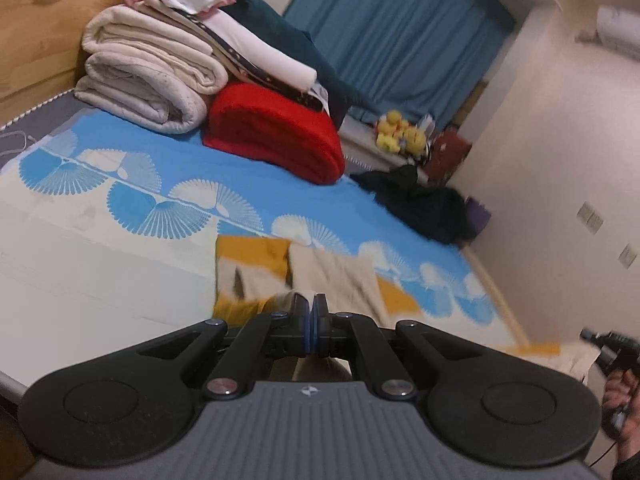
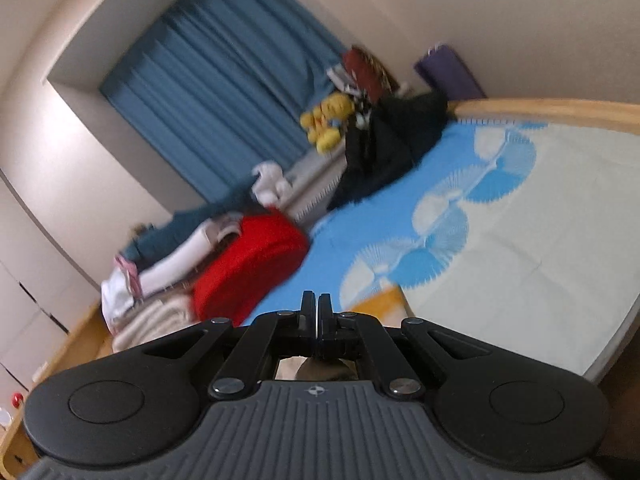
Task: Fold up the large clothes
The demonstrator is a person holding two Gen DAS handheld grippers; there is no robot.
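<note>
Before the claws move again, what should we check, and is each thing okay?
1. Left claw shut on the cloth: ok, fabric sits between its fingers.
2. Right claw gripping the cloth too: cannot tell; it is shut, but no fabric shows between its fingers.
3. Bare bed to lay the fold on: ok.
4. Red blanket apart from the cloth: ok.
5. Black clothes apart from the cloth: ok, near the far edge.
6. Cloth lying flat: cannot tell, blurred.
</note>
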